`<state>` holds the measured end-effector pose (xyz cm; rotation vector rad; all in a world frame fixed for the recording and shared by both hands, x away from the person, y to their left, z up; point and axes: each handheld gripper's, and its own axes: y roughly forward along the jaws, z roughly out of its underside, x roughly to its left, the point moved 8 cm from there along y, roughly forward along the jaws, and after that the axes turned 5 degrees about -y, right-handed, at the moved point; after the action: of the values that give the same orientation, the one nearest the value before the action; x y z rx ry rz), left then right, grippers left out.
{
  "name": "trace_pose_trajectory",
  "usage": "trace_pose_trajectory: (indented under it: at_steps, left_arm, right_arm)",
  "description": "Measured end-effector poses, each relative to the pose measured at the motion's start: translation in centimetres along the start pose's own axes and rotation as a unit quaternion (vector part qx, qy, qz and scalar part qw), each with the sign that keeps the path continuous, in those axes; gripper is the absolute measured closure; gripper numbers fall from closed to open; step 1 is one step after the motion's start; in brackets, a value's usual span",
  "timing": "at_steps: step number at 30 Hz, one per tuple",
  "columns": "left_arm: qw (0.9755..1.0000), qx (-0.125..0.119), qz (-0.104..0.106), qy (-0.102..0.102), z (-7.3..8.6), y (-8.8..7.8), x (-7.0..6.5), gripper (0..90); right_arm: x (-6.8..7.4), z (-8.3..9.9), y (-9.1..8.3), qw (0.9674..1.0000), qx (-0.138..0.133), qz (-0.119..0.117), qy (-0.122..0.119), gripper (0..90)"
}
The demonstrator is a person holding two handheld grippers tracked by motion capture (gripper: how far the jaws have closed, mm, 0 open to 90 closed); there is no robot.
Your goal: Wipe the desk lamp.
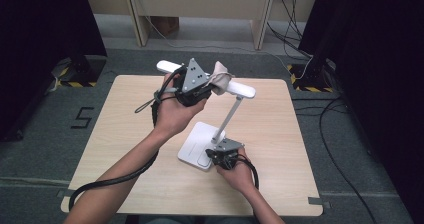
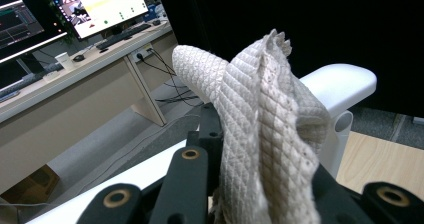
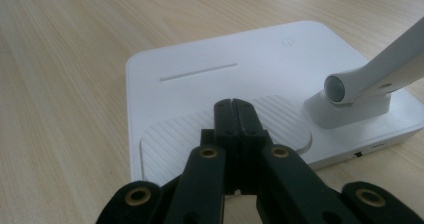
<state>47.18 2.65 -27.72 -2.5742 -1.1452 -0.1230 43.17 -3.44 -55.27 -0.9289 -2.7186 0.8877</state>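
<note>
Cloth [image 1: 220, 77] clamped in left gripper [image 1: 207, 86] on lamp head [image 1: 240, 89]; right gripper [image 3: 233, 105] clenched empty, tips on lamp base [image 3: 200, 59].

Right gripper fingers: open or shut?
Shut. The right gripper fingers meet with no gap, nothing between them, tips over the lamp base.

Lit monitors [image 2: 100, 6] on a desk [image 2: 65, 91]; wooden table [image 1: 125, 129]

High view: overhead from person's side, facing forward-down on table [image 1: 125, 134]. Left gripper view: close on cloth [image 2: 265, 134] at lamp head [image 2: 345, 84]. Right gripper view: close, low over lamp base [image 3: 200, 79]. All three share the desk lamp.
</note>
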Motion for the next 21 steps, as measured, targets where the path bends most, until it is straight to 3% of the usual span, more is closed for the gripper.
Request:
trace_pose_trajectory:
  at_steps: [21]
  left_arm:
    - [0.9999, -0.008, 0.011, 0.008, -0.4, 0.7, -1.0, 80.8]
  right_arm:
    - [0.0, 0.0, 0.0, 1.0, -0.001, 0.0, 0.0, 90.0]
